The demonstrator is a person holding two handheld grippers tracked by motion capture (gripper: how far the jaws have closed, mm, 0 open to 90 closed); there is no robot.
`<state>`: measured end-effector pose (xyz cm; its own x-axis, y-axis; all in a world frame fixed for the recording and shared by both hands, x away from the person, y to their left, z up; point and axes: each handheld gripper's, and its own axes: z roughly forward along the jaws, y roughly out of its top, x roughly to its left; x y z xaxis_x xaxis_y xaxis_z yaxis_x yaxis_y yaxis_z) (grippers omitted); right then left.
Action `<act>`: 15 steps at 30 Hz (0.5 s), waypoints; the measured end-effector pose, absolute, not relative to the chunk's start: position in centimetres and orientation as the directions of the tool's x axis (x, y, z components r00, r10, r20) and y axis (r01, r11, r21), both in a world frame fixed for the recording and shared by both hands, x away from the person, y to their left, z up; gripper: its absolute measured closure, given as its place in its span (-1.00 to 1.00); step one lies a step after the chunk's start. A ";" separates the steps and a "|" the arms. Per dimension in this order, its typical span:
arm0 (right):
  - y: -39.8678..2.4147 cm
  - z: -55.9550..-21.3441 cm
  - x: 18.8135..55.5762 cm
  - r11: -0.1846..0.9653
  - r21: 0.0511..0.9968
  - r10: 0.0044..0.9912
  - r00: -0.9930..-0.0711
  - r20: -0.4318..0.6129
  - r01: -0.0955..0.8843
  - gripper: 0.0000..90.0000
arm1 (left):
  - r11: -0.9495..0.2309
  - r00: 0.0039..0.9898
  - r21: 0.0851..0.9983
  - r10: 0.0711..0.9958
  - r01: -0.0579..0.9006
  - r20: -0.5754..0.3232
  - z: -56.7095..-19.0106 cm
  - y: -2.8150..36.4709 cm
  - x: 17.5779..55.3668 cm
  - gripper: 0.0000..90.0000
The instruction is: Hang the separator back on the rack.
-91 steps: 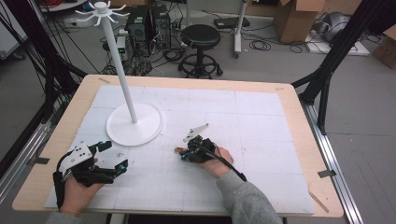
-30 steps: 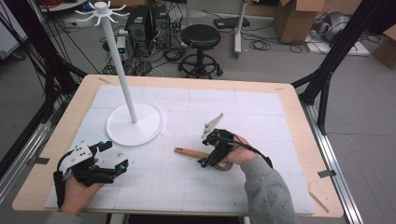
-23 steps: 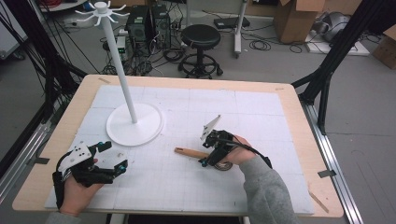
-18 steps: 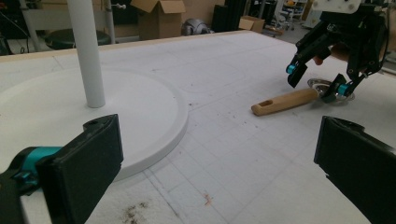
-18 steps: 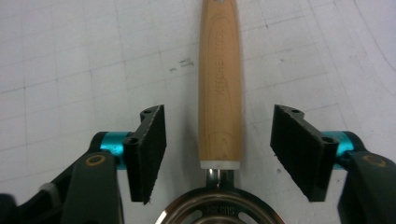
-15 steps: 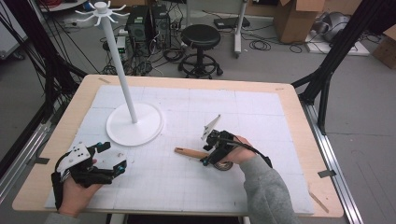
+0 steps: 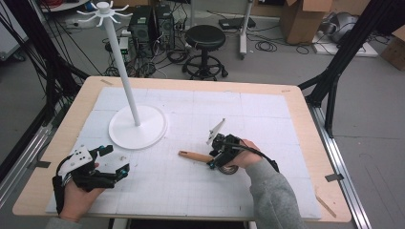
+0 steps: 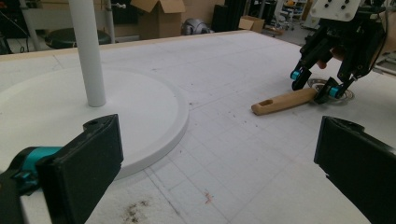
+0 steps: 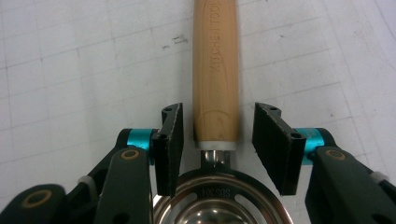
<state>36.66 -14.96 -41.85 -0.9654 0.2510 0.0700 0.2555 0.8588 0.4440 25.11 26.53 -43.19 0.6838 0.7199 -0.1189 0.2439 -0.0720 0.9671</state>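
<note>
A utensil with a light wooden handle (image 7: 193, 156) and a round metal head (image 9: 219, 186) lies flat on the white mat. My right gripper (image 7: 214, 160) points down over it, at the spot where handle (image 9: 215, 70) meets metal. Its jaws have just been closing and stand on either side of the handle, with a thin gap showing at each pad (image 9: 170, 140). My left gripper (image 7: 117, 160) rests at the front left of the table, open wide with nothing between its jaws. From the left gripper view, the right gripper (image 8: 314, 84) straddles the handle (image 8: 280, 101).
A white stand with a round base (image 7: 138, 128) and a tall pole (image 7: 122, 67) topped by hooks is at the back left of the mat. The mat (image 7: 267, 119) covers most of the wooden table (image 7: 305, 119). A stool and boxes stand on the floor beyond.
Three seconds ago the right hand lay further left, covering the utensil; it then shifted right, baring the handle. Over the last second neither hand has moved.
</note>
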 end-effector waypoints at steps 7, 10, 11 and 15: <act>-15.0 -41.7 36.4 0.872 0.423 0.253 -0.967 0.043 0.247 0.33 | -0.076 0.684 0.967 0.720 0.243 -0.115 -43.2 26.6 25.1 -0.96; -15.1 -41.7 36.3 0.871 0.422 0.258 -0.965 0.039 0.250 0.36 | -0.076 0.684 0.967 0.720 0.244 -0.116 -43.2 26.6 25.2 -0.96; -15.1 -41.7 36.3 0.870 0.423 0.262 -0.964 0.040 0.254 0.37 | -0.076 0.684 0.967 0.720 0.243 -0.116 -43.2 26.6 25.2 -0.96; -15.1 -41.7 36.2 0.871 0.418 0.268 -0.963 0.036 0.258 0.39 | -0.072 0.684 0.967 0.719 0.245 -0.120 -43.2 26.5 25.2 -0.96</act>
<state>36.19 -15.08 -41.73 -0.9628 0.2677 0.0359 0.2577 0.8709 0.4184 25.18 26.51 -43.19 0.6842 0.7194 -0.1200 0.2450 -0.0717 0.9669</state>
